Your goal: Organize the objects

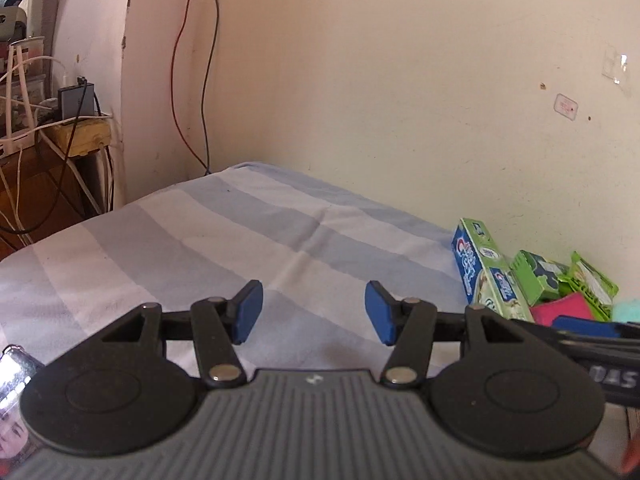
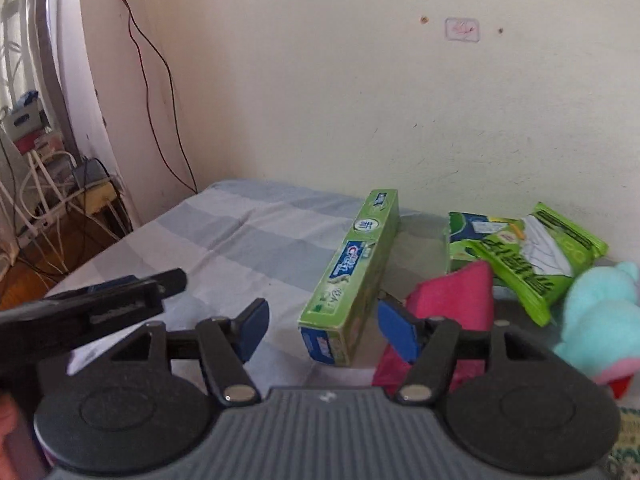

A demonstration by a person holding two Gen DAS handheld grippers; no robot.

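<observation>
Toothpaste box (image 2: 352,276) — green, lying lengthwise on the striped bedsheet (image 2: 240,240) — sits just ahead of my right gripper (image 2: 322,328), whose blue pads stand apart with nothing between them. Its near end falls between the pads in view, though I cannot tell if they reach it. A pink cloth (image 2: 452,300) lies just right of the box. My left gripper (image 1: 312,312) is also spread wide, over bare sheet. Farther back — green packets (image 2: 532,252) and a pale blue plush toy (image 2: 600,308) by the wall (image 2: 360,100).
</observation>
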